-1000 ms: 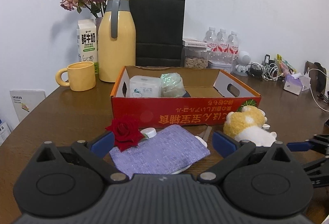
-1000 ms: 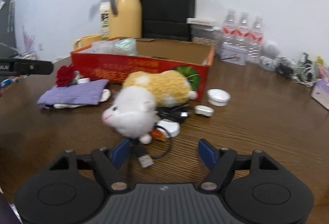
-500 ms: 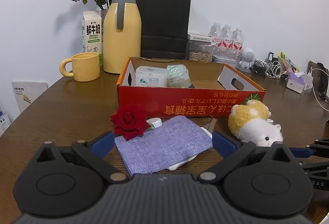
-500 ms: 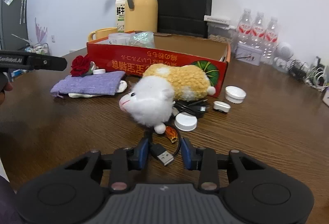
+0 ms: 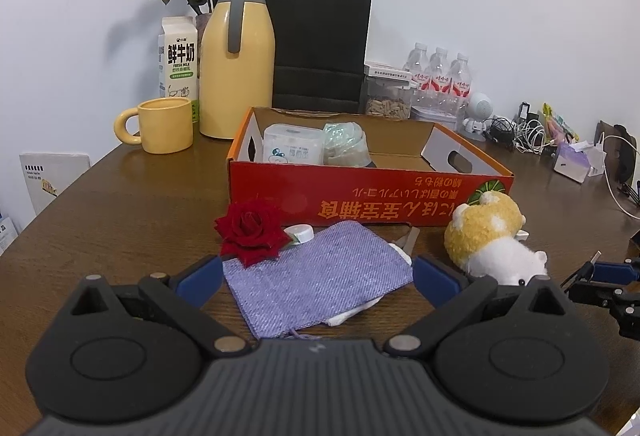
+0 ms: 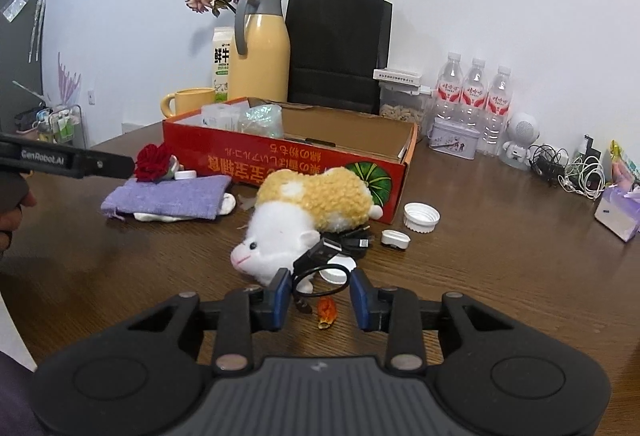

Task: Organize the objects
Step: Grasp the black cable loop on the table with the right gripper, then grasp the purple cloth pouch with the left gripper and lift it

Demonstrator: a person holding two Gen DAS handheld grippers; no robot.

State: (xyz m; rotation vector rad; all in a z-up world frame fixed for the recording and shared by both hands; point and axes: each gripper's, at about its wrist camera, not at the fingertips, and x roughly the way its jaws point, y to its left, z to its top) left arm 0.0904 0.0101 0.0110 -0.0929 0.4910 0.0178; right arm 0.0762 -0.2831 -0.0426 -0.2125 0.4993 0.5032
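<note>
My right gripper (image 6: 320,290) is shut on a loop of black USB cable (image 6: 320,270), held a little off the table with its plug (image 6: 325,247) sticking up. The cable's other end lies under a yellow and white plush hamster (image 6: 312,204) just ahead. Behind the plush stands the open red cardboard box (image 6: 280,164) with a white container (image 5: 294,150) and a clear bag (image 5: 344,140) inside. My left gripper (image 5: 318,274) stands open above a purple cloth pouch (image 5: 328,288), with a red rose (image 5: 250,232) at its left fingertip. The right gripper's tip (image 5: 600,272) shows at the right edge.
A white cap (image 6: 421,218), a small white case (image 6: 395,239), a white lid (image 6: 338,272) and an orange scrap (image 6: 326,310) lie near the cable. At the back stand a yellow jug (image 5: 236,68), mug (image 5: 164,124), milk carton (image 5: 178,60), black bag (image 5: 320,44) and water bottles (image 6: 474,96).
My right gripper's jaws closed from wide apart onto the black cable and lifted it, so the plug now points up. The left gripper has barely moved.
</note>
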